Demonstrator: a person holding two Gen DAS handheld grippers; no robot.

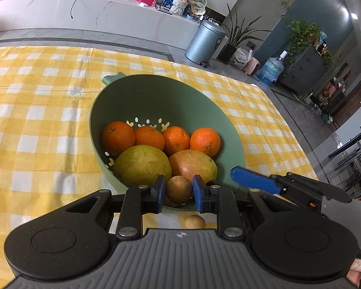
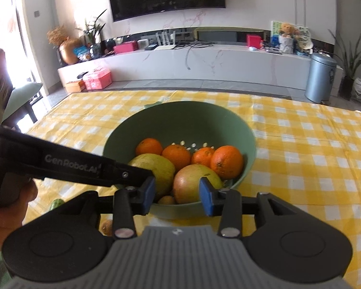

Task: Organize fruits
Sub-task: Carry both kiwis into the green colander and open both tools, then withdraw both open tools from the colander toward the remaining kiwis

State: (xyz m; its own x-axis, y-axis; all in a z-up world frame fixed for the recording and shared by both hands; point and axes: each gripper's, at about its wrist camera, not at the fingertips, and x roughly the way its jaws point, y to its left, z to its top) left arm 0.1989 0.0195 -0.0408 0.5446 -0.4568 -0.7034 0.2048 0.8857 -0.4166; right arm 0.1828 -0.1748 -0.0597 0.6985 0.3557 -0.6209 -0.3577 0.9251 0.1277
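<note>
Left gripper (image 1: pixel 178 190) clamps a small brown fruit (image 1: pixel 178 189) over the near rim of the green bowl (image 1: pixel 156 96); a second brown fruit (image 1: pixel 195 222) lies on the checked cloth (image 1: pixel 36 120) just below. Right gripper (image 2: pixel 178 193) is spread apart, holding nothing, at the same rim, its view partly blocked by the left tool crossing in front. Inside the bowl: two pears (image 1: pixel 142 165) near, four oranges (image 1: pixel 118 137) behind. Far off, a bin (image 1: pixel 204 41) and plants (image 1: pixel 238 36).
</note>
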